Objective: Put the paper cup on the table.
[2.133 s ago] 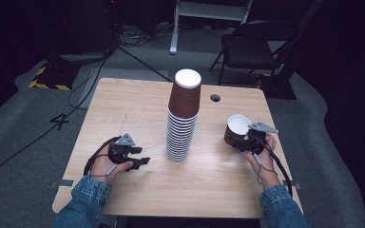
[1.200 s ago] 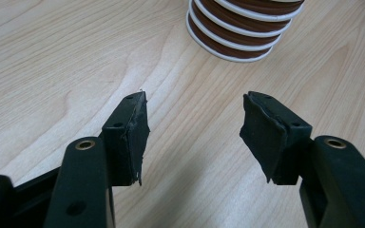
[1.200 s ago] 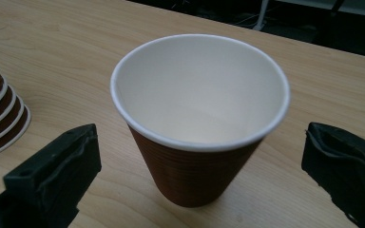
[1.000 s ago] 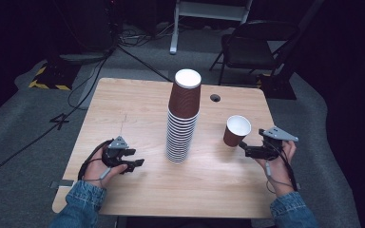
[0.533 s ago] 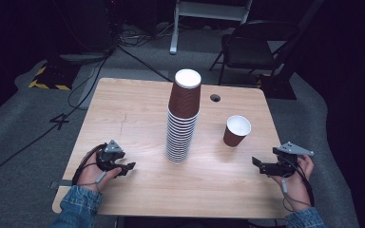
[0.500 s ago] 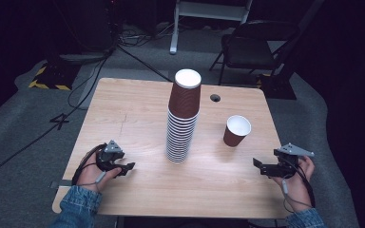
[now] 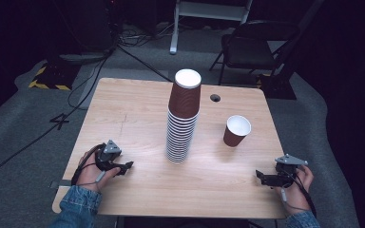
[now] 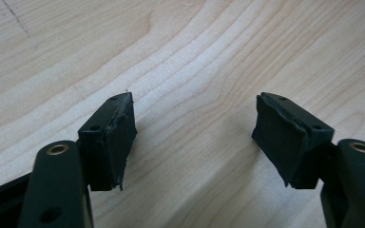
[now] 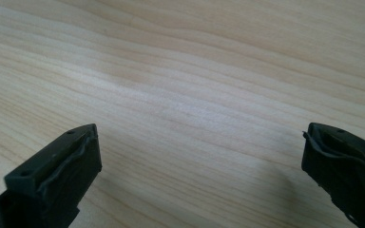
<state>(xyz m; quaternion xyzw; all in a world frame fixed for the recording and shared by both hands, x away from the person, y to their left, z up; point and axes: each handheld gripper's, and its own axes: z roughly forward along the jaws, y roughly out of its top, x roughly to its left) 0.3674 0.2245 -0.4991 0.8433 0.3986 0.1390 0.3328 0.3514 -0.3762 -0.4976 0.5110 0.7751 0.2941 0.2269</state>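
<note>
Both grippers parked empty near the desk's front corners, cups untouched in the middle.

Left to right: left gripper (image 7: 123, 167) sits by the front-left corner of the desk (image 7: 133, 104), held in the person's left hand (image 7: 91, 171), jaws spread w/ nothing between them, just bare wood under them in the left gripper view (image 8: 192, 126). Tall stack of brown paper cups (image 7: 182, 116) stands upright at about desk center, top one looks flipped rim-down, tho hard to be sure from this angle. Single brown cup (image 7: 236, 130) upright, white inside, just right of the stack & not touching it. Small round hole (image 7: 214, 98) near the back edge. Right gripper (image 7: 261, 177) by the front-right corner, in the right hand (image 7: 298, 186), jaws wide apart, empty too; right gripper view (image 9: 202, 147) shows plain wood grain.
</note>
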